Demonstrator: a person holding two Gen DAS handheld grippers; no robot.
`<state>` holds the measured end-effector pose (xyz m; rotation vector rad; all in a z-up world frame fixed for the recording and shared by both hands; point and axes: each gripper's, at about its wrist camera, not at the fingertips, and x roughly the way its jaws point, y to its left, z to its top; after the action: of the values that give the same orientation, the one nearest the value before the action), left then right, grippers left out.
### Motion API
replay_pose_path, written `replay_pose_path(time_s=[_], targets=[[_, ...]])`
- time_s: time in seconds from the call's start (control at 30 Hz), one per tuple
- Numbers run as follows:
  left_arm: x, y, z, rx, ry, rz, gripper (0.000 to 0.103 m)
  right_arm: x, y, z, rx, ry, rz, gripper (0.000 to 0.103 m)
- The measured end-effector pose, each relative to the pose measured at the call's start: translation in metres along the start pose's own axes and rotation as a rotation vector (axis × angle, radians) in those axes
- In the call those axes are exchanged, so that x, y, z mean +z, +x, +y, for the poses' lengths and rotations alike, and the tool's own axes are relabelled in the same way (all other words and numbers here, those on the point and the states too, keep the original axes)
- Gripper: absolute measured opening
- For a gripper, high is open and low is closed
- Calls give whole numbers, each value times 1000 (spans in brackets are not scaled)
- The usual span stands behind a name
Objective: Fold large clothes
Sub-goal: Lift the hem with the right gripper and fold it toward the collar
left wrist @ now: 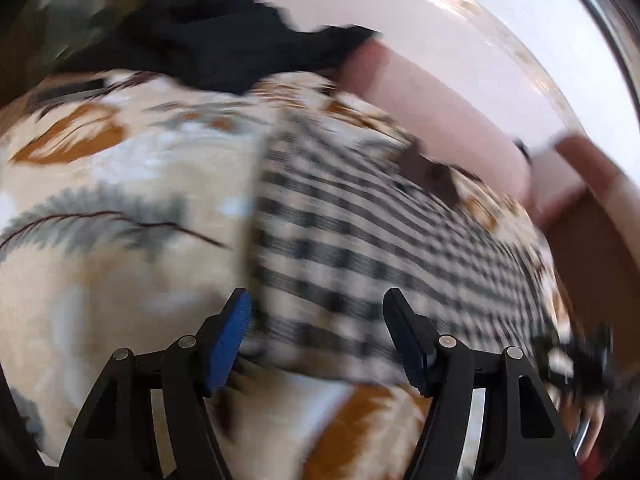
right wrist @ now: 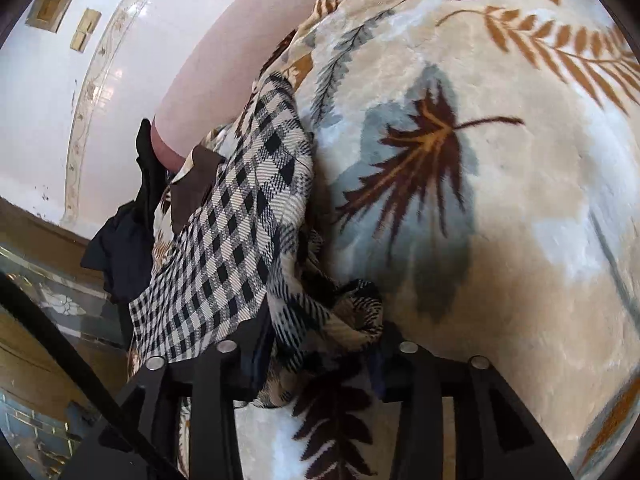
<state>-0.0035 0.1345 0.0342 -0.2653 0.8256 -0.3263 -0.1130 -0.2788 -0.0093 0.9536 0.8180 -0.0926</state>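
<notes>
Bed surface: a leaf-print blanket (right wrist: 500,240), cream with brown, rust and grey fronds, covers everything the clothes lie on; its far edge meets a pink headboard or bolster (left wrist: 432,92) below a white wall.
Task garment: the checked garment (left wrist: 360,232), black on cream, lies spread along the blanket's far edge near the pink bolster; in the right wrist view (right wrist: 240,216) one end runs off toward the blanket's side edge and the near end is bunched into loose folds.
Other clothing: a dark garment (left wrist: 208,48) is heaped at the far corner of the blanket, touching the checked one's end.
Left gripper (left wrist: 316,312): jaws spread, nothing between the blue pads; it hangs over the checked garment's near hem. The view is blurred.
Right gripper (right wrist: 320,344): fingertips hidden under the bunched cloth, which sits between the jaws; whether the pads press on it cannot be told.
Step in hand (judgement): between folds; the cloth is roughly laid out, the bunched end not yet flattened.
Next move (judgement): the left gripper needs a firm pinch on the hem edge, the right needs a definite hold on or clearance from the bunch, then both carry the edge across evenly.
Risk (judgement): the plush blanket could be pinched along with the cloth.
</notes>
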Motion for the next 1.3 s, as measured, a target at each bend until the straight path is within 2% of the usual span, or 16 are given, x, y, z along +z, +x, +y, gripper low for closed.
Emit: replay_pose_path(time_s=[0.1,0.2,0.37,0.47,0.57,0.67,0.77,0.8,0.87,0.93,1.0,1.1,1.3], targets=[[-23,2,-50,3,174,15,68,18,11,1,12,-10,63,47],[-48,13,-87,-61,280,89,68,38,25,0,39,-41,124,48],[-81,33,-112,-19,366,150,68,57,38,-16,153,-21,167,48],[-89,35,-121,20,412,139,68,57,37,-14,155,-38,151,48],[-76,30,-124,-77,364,149,68,53,39,1,120,-106,134,25],[-47,27,-133,-127,323,112,68,47,33,16,68,-145,88,19],[-13,38,-139,-101,264,69,65,41,28,31,35,-170,53,17],[-3,48,-140,-58,255,59,62,40,25,33,25,-173,44,17],[3,72,-143,-5,260,104,28,37,20,38,10,-174,33,16],[-1,94,-142,-24,250,184,15,34,16,44,8,-174,26,15],[-13,112,-145,-9,266,217,15,32,10,54,8,-186,14,15],[-23,115,-148,13,295,158,15,32,5,76,15,-218,7,14],[-28,104,-133,-36,226,150,15,23,5,129,60,-279,28,13]])
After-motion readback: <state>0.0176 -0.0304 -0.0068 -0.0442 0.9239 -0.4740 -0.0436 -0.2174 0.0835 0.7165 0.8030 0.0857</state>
